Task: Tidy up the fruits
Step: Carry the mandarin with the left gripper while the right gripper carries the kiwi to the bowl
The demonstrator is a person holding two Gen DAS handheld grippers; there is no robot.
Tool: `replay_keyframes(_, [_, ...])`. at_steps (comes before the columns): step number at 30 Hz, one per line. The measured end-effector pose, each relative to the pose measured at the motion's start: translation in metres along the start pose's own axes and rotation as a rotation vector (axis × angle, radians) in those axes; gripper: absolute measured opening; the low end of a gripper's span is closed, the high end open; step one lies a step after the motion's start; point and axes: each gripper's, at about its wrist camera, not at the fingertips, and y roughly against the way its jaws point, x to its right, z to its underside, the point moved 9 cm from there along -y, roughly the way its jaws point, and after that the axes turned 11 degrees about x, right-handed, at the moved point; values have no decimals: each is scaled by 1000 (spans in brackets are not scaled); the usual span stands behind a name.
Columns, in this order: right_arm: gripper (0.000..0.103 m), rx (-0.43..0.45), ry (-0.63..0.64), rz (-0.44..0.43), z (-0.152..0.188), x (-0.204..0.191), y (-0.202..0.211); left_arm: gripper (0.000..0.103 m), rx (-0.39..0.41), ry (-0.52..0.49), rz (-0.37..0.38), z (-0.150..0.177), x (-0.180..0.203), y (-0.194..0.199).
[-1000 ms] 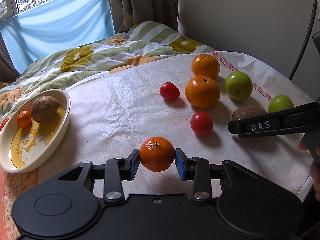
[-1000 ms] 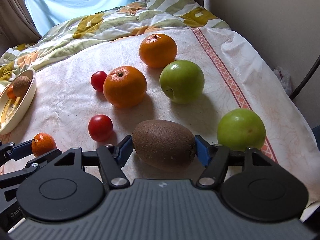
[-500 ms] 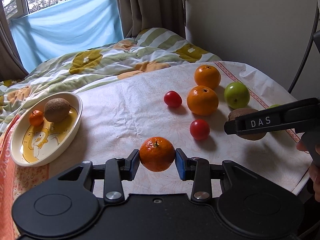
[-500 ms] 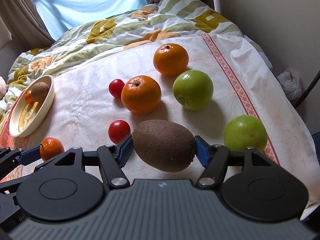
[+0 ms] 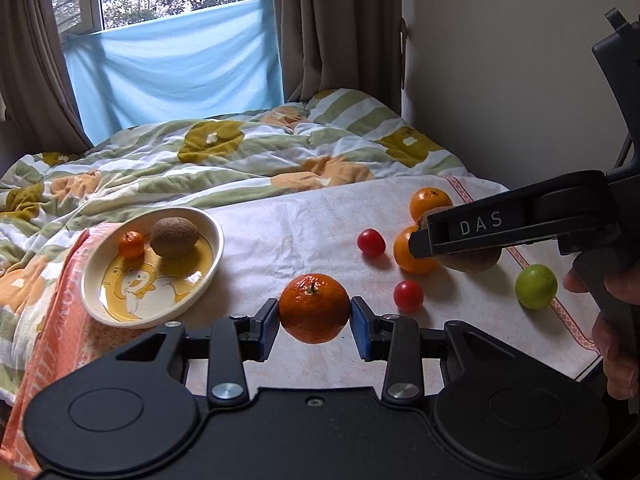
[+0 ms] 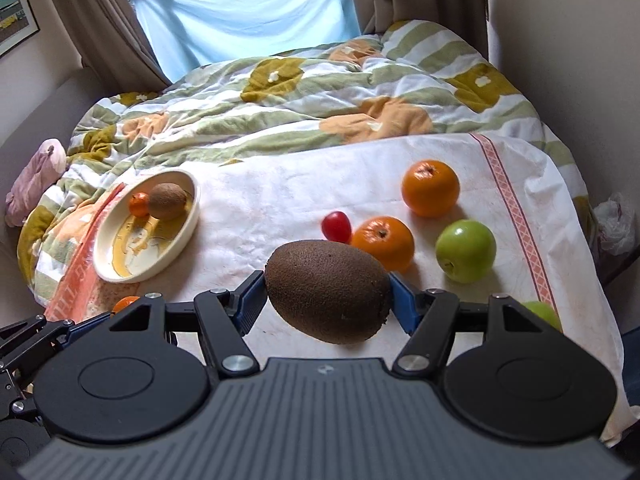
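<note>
- Orange and small, a mandarin [image 5: 314,308] sat pinched between the blue pads [image 5: 362,328] of the left claw [image 5: 314,322] in the left wrist view, held clear of the white cloth [image 5: 304,232] on the worktop.
- A cream dish [image 5: 96,300] to the left carried a second small mandarin [image 5: 131,245] touching a kiwi [image 5: 174,237].
- Two cherry tomatoes [image 5: 408,295] and a green apple [image 5: 536,286] lay on the cloth; the right claw's black body [image 5: 508,220], gripped by a hand [image 5: 616,320], crossed in front of two oranges [image 5: 430,200].
- From the right wrist view, the right claw [image 6: 326,300] stood partly open, its pads clamping a large kiwi [image 6: 326,290] lifted off the cloth.
- Behind it lay a tomato [image 6: 337,226], two oranges [image 6: 430,188] and a green apple [image 6: 466,250]; the dish [image 6: 188,232] sat far left.
</note>
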Motion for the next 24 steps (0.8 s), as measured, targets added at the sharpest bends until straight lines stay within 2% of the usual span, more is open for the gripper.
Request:
replay_keyframes(6, [80, 13, 48, -86, -24, -51, 1, 42, 28, 58, -75, -20, -45, 16])
replay_keyframes(12, [80, 8, 72, -142, -38, -103, -14, 42, 36, 82, -129, -30, -96, 11])
replay_keyframes(19, [80, -34, 81, -170, -40, -157, -53, 42, 23, 86, -174, -34, -160, -15])
replay_keyframes(24, [80, -76, 82, -154, -36, -183, -91, 42, -9, 72, -171, -25, -195, -48])
